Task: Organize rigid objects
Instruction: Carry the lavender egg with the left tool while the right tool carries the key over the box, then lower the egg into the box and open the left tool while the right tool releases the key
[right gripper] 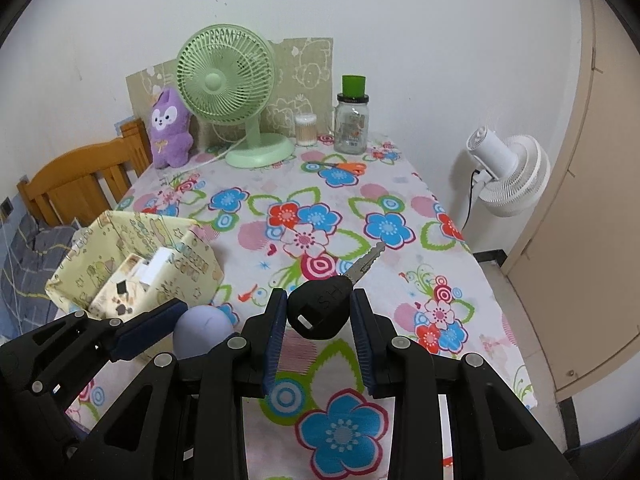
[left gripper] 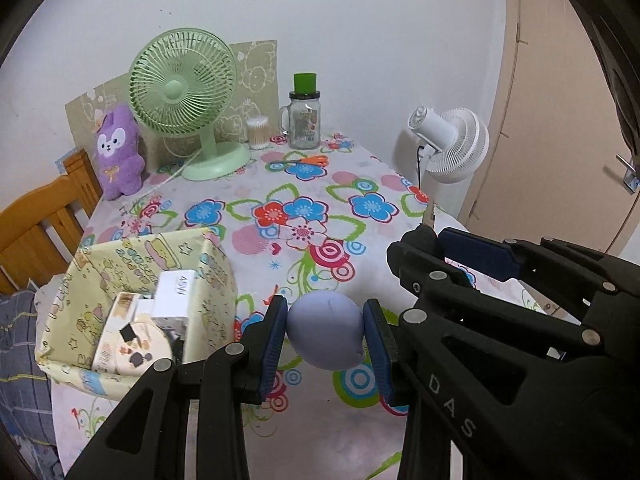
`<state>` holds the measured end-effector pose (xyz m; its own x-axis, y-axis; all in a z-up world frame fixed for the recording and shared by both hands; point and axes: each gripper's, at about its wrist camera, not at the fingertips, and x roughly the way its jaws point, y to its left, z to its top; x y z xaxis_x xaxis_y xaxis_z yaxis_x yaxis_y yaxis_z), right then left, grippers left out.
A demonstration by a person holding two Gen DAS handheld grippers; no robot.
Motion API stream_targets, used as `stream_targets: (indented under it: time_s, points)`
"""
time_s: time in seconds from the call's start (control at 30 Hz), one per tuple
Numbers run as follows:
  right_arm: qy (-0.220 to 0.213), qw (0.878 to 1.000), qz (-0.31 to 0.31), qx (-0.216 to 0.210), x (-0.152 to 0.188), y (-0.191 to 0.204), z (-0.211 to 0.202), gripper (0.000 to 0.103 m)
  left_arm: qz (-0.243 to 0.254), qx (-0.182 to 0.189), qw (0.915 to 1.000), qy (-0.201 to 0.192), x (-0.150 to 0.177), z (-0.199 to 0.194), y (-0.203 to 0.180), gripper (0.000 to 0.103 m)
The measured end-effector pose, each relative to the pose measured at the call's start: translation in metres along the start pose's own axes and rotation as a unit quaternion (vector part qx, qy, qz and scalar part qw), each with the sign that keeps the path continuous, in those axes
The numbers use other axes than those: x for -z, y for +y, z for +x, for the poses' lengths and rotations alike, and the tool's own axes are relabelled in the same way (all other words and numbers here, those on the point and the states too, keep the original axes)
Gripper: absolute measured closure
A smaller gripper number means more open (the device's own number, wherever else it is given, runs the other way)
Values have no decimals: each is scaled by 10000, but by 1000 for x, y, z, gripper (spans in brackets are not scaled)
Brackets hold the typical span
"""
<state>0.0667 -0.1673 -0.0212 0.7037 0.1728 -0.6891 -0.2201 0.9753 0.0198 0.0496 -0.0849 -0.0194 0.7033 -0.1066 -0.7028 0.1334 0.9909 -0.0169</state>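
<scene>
- The left tool (left gripper: 326, 338) pinches a small purple egg-shaped thing (left gripper: 326, 330) between its two blue pads, one pad on each side of its round belly.
- The purple egg-shaped thing hangs in the air above the tabletop (left gripper: 360, 200), just to the right of the paper-covered box (left gripper: 208, 276).
- It looks smooth and round, so I think it can slip out or spin if the squeeze is weak. The widest part of the middle is the best place to hold it, and that is where the pads sit now.
- It looks small and light. I cannot tell if it is hard or a bit squishy.
- The right tool (right gripper: 318, 312) pinches a key (right gripper: 320, 310) by its fat black head, one pad on each side. The thin metal blade sticks out forward, away from the tool.
- The key is up over the flowery cloth near the front middle of the tabletop, just to the right of the left tool.
- The key looks stiff and light. The black head is the best part to grab, because the blade is thin and slick and can twist.
- The box already holds some small boxes (left gripper: 176, 296) and packets. I think both things go in there, so each one needs a free spot to drop into.
</scene>
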Motion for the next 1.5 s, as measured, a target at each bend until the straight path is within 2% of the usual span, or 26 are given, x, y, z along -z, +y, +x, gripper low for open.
stream_targets:
  time_s: [0.73, 1.5]
  points:
    - [-108, 9997, -48, -195, -31, 62, 2, 68, -60, -160, 9998, -124, -14, -17, 65, 63]
    - [78, 9986, -339, -403, -51, 129, 38, 68, -351, -193, 9992, 42, -13, -5, 135, 63]
